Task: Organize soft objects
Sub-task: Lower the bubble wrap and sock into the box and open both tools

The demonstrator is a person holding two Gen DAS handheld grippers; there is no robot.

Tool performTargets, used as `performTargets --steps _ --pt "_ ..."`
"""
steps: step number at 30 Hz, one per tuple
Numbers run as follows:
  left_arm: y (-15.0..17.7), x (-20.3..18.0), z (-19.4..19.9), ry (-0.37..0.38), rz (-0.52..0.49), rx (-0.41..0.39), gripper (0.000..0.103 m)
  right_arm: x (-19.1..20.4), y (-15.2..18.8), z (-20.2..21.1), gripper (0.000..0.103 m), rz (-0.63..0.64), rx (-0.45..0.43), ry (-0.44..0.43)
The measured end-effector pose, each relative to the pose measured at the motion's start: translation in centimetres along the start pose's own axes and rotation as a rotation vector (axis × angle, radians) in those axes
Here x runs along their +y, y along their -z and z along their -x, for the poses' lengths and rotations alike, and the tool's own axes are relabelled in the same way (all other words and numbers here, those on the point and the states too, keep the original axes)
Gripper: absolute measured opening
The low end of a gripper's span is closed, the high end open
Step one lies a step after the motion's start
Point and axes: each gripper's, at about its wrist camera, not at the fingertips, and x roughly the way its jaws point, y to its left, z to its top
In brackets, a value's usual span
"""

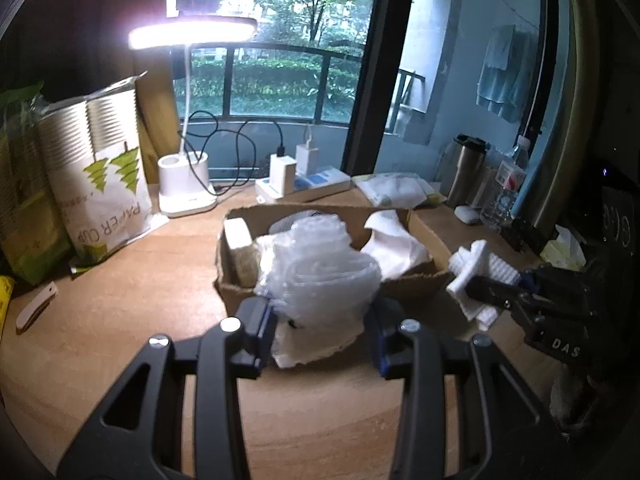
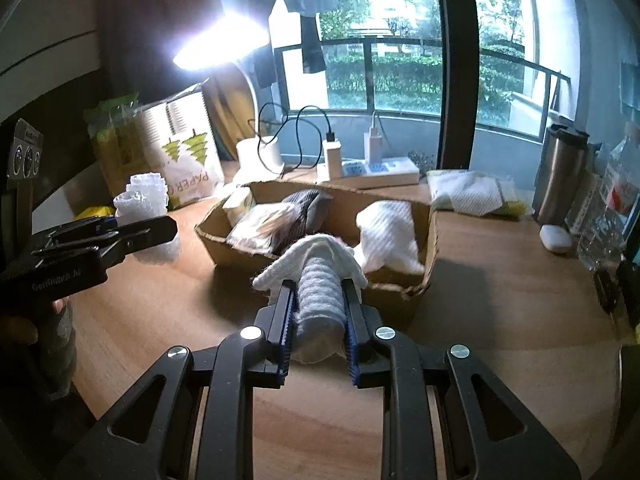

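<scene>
A cardboard box [image 1: 404, 282] [image 2: 428, 240] sits in the middle of the wooden desk and holds a tissue pack [image 1: 240, 252], a white cloth [image 1: 394, 248] [image 2: 388, 232] and a dark striped item [image 2: 308, 208]. My left gripper [image 1: 320, 312] [image 2: 160, 228] is shut on a wad of clear bubble wrap [image 1: 320, 268] [image 2: 144, 204], just in front of the box. My right gripper [image 2: 318, 296] [image 1: 480, 284] is shut on a rolled white towel [image 2: 320, 280] [image 1: 480, 268] at the box's near right edge.
A lit desk lamp [image 1: 188, 184] and a paper cup bag [image 1: 108, 184] stand at the back left. A power strip with chargers [image 2: 372, 168], a folded cloth pack [image 2: 472, 192], a steel flask [image 2: 560, 176] and water bottles [image 2: 608, 216] line the back right.
</scene>
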Motion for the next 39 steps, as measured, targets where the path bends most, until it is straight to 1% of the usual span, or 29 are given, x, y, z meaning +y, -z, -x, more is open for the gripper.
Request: performTargets --steps 8,16,23,33,39 --pt "-1.6 -1.2 -1.6 0.007 -0.024 -0.007 0.04 -1.5 -1.6 -0.8 0.023 -0.002 -0.027 -0.002" --pt "-2.5 -2.2 -4.2 0.025 -0.04 0.008 0.04 -3.2 -2.6 -2.1 0.023 -0.017 -0.04 0.006" --pt "-2.8 -2.6 -7.1 0.042 -0.04 0.041 0.04 -4.7 -3.1 -3.6 0.023 -0.037 -0.04 0.01" --pt "-2.5 -3.4 -11.3 0.091 -0.051 0.1 0.04 -7.0 -2.8 -7.2 0.023 -0.073 0.01 0.008" --pt "-2.0 -3.4 -13.4 0.105 -0.046 0.145 0.04 -7.6 -2.2 -8.9 0.023 -0.091 0.039 0.004"
